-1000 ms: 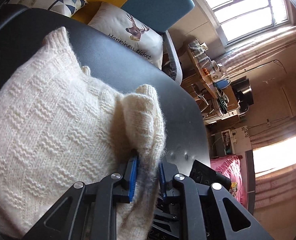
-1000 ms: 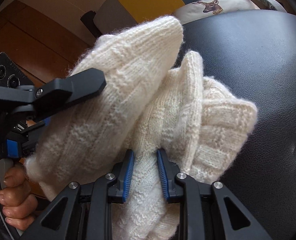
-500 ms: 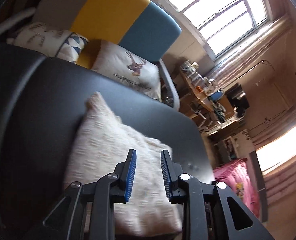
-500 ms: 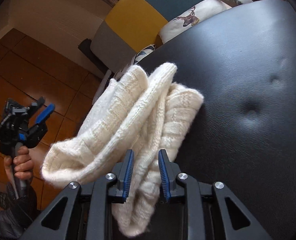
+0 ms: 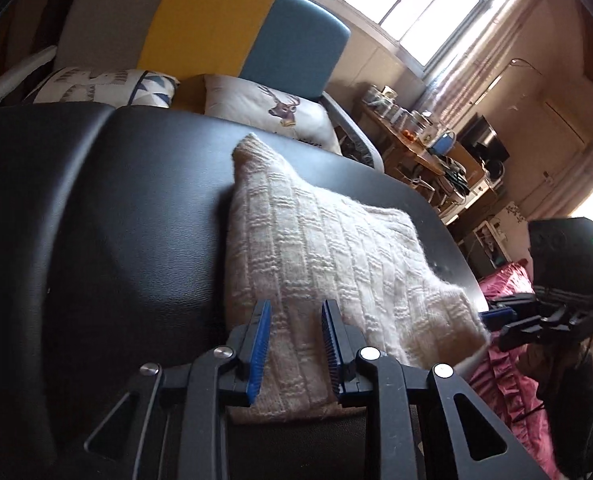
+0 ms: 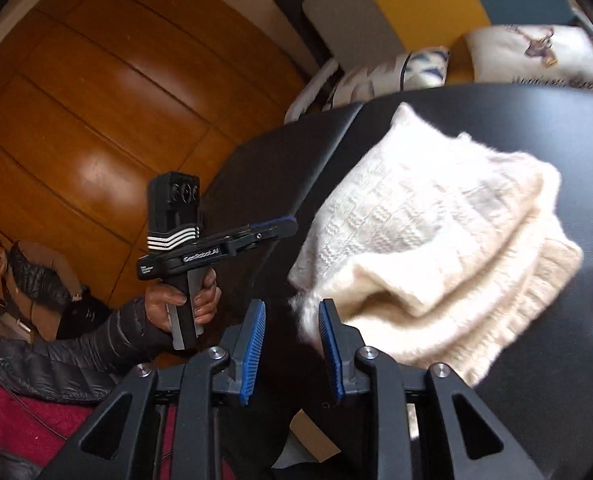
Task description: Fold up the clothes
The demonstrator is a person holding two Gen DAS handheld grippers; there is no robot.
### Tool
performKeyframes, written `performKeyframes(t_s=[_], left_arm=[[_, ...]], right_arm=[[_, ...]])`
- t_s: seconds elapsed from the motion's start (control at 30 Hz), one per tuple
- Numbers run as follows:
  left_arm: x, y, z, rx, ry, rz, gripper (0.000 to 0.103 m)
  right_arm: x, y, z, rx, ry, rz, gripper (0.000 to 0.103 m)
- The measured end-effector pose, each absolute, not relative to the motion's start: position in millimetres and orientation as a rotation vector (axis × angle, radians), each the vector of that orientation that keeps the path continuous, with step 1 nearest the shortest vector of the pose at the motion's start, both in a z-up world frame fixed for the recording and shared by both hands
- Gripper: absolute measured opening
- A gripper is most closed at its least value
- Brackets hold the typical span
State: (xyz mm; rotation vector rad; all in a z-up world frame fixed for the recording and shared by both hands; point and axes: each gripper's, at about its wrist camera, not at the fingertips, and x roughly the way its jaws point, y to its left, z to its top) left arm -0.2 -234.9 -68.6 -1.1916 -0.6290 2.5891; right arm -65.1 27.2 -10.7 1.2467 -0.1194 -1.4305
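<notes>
I see the cream knit sweater (image 5: 328, 264) lying folded in a thick bundle on the black padded tabletop (image 5: 108, 216); my left gripper (image 5: 294, 346) hangs over its near edge, jaws apart, gripping nothing; my right gripper (image 6: 292, 344) sits just off its fuzzy corner, jaws likewise apart and empty; a deer-print cushion (image 5: 272, 108) lies beyond.

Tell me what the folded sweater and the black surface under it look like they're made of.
The sweater looks like a chunky cream knit, probably wool or acrylic: raised basket-weave blocks and a fuzzy halo along its edges. The black surface looks like leather or vinyl upholstery over padding: smooth, faintly glossy, with a seam and soft dimples. Which of the two, the look leaves open.
</notes>
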Motion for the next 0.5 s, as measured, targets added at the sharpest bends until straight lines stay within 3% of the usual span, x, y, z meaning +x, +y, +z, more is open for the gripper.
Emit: performKeyframes(t_s=[0.13,0.27,0.37,0.5], left_arm=[[-2,-213,-79,-1.24,-0.508,2.488,0.025],[4,-198,-102,-1.315,-0.387,2.391,0.025],[13,-190,-106,-1.287,-0.304,2.368,0.025],[13,-187,-94,-1.252,-0.26,2.376,0.025]], right_arm=[[-68,0,-45,1.406,-0.029,-1.313,0.028],[-60,34,-97,1.574,0.059,-1.396,0.026],[-65,74,-106,1.564,-0.178,-1.456,0.022],[-54,99,-85,1.496,-0.277,-1.527,0.024]])
